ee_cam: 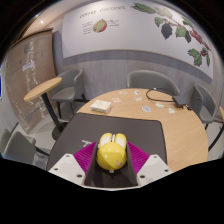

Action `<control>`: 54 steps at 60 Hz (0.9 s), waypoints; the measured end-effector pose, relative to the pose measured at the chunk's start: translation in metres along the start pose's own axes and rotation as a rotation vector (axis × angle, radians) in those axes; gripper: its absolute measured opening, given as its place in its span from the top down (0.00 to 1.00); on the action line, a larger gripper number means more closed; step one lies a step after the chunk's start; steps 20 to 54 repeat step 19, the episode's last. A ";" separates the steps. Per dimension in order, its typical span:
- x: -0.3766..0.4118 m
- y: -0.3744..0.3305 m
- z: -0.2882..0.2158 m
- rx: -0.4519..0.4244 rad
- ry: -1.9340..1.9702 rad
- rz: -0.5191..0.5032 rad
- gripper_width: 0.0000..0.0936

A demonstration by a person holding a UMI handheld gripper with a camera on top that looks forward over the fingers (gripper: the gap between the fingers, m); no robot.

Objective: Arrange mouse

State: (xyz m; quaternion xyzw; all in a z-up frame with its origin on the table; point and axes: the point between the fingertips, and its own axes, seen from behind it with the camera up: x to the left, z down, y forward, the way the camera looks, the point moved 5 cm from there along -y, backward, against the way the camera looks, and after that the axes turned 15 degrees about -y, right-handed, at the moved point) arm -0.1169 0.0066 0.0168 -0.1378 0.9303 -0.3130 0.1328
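A yellow computer mouse (111, 153) sits between my gripper's (111, 150) two fingers, its buttons pointing away from me. The magenta pads (88, 156) press against both of its sides, so the gripper is shut on it. Under and ahead of the mouse lies a dark rectangular mouse mat (110, 128) on a round wooden table (185, 130). I cannot tell whether the mouse rests on the mat or is held just above it.
A small white box (101, 104) lies on the table beyond the mat. A dark cable (160, 97) lies at the table's far side. Chairs (70, 90) stand around the table, and a smaller round table (42, 86) stands to the left.
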 end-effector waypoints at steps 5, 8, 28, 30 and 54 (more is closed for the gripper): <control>0.004 -0.015 0.006 0.023 0.000 -0.063 0.20; 0.005 -0.029 0.011 0.024 -0.005 -0.096 0.09; -0.020 -0.087 0.037 0.029 -0.063 -0.117 0.07; -0.020 -0.087 0.037 0.029 -0.063 -0.117 0.07; -0.020 -0.087 0.037 0.029 -0.063 -0.117 0.07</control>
